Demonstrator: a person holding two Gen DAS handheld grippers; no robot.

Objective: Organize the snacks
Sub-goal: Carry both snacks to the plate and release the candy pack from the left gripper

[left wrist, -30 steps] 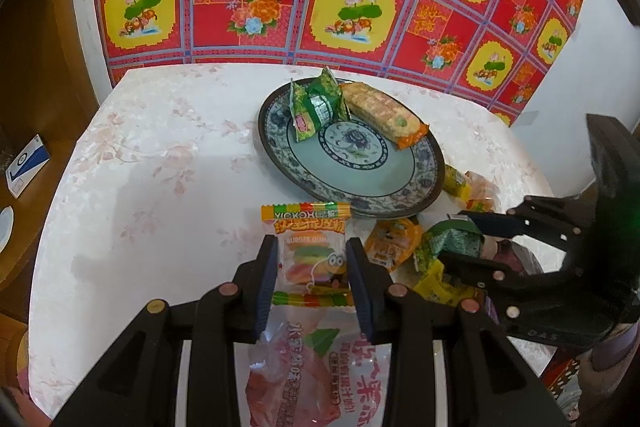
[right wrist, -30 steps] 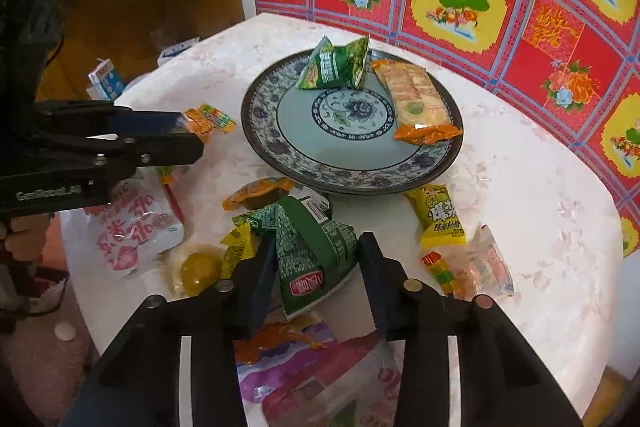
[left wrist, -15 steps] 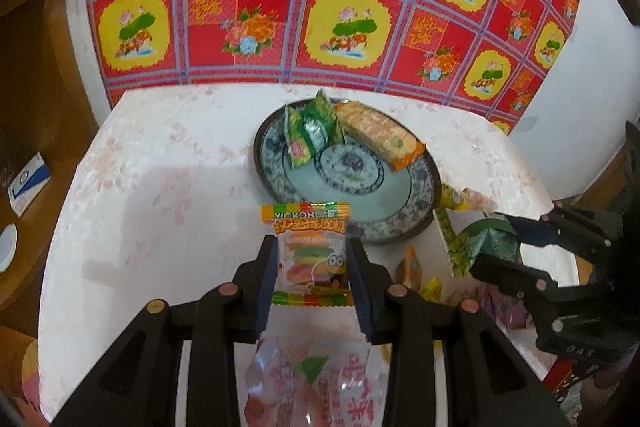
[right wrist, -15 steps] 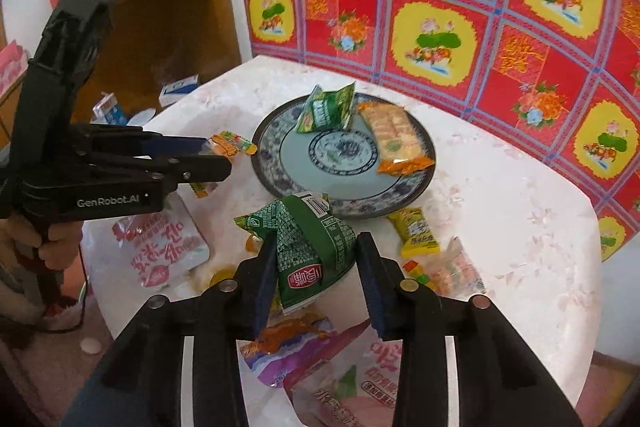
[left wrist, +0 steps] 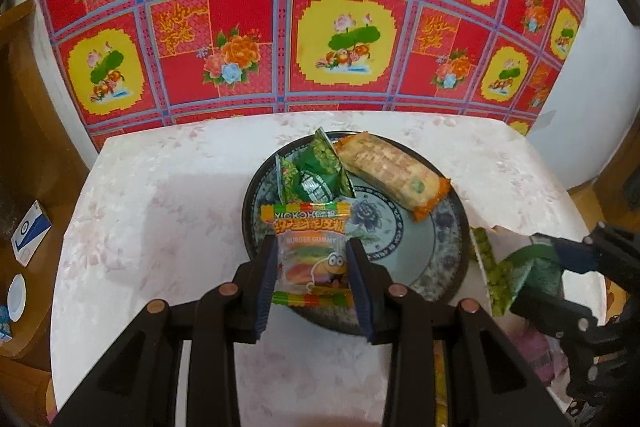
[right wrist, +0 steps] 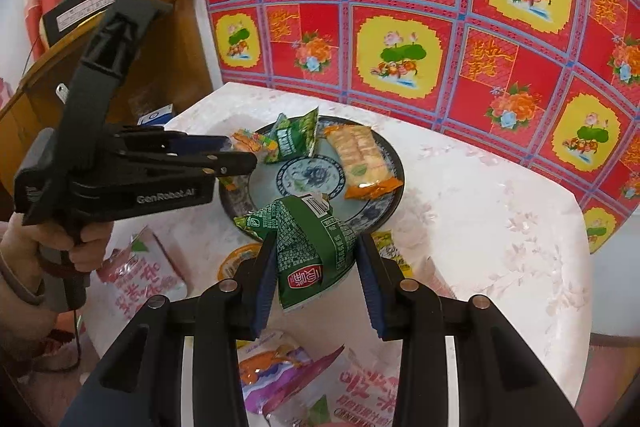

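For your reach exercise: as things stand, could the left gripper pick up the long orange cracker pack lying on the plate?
Probably not yet. The left gripper is shut on the burger gummy packet, so its jaws are full, though the cracker pack lies uncovered on the plate.

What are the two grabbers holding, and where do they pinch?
The left gripper pinches a burger gummy packet by its side edges. The right gripper pinches a green snack bag across its sides.

The place looked like a lived-in home: a red-and-yellow floral cloth point(left wrist: 320, 27) hung behind a counter point(left wrist: 168, 211) under a pale floral cover, a patterned porcelain plate point(right wrist: 390, 189) stood on it, and a wooden cabinet point(right wrist: 132, 67) carried household clutter.
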